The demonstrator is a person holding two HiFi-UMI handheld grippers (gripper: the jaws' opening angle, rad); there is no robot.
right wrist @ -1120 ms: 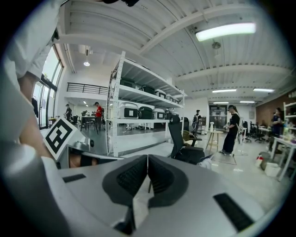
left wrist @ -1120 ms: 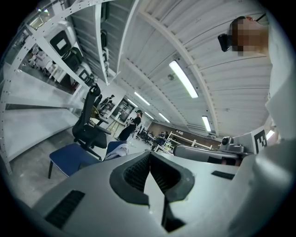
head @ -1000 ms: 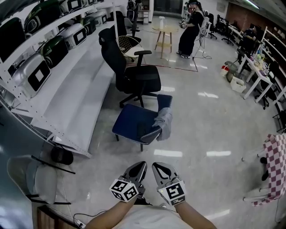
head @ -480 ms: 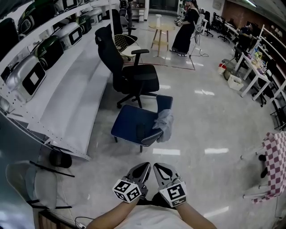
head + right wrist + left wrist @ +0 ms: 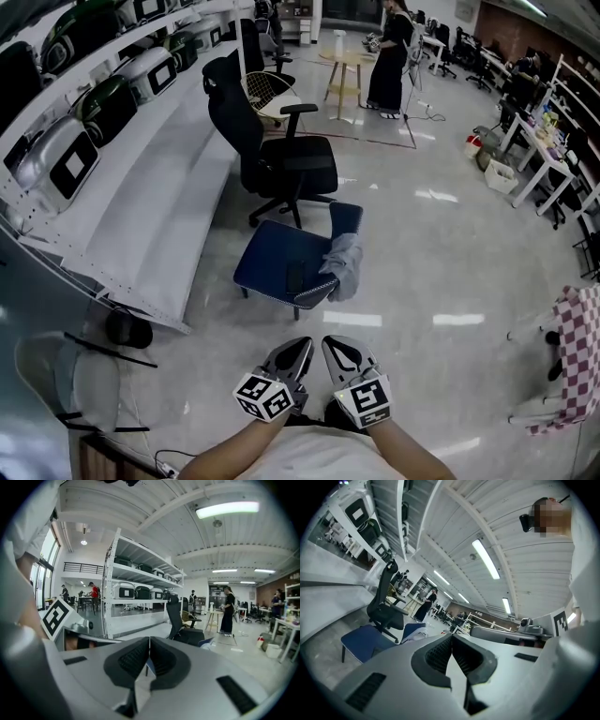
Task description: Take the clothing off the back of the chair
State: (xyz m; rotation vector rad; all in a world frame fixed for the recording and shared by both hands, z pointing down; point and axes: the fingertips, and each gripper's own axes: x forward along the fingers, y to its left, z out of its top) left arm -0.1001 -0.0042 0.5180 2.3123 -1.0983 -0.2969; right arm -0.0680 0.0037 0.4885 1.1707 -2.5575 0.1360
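Little has shifted: left gripper and right gripper hang side by side, jaws closed, empty, well short of the grey garment draped over the blue chair backrest; step closer, open wide, pinch its upper fold

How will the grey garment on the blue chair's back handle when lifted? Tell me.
The grey garment hangs in soft folds over the blue chair back, so it is probably floppy and will sag from one pinch. It looks thin, so likely light. It may snag unless lifted upward.
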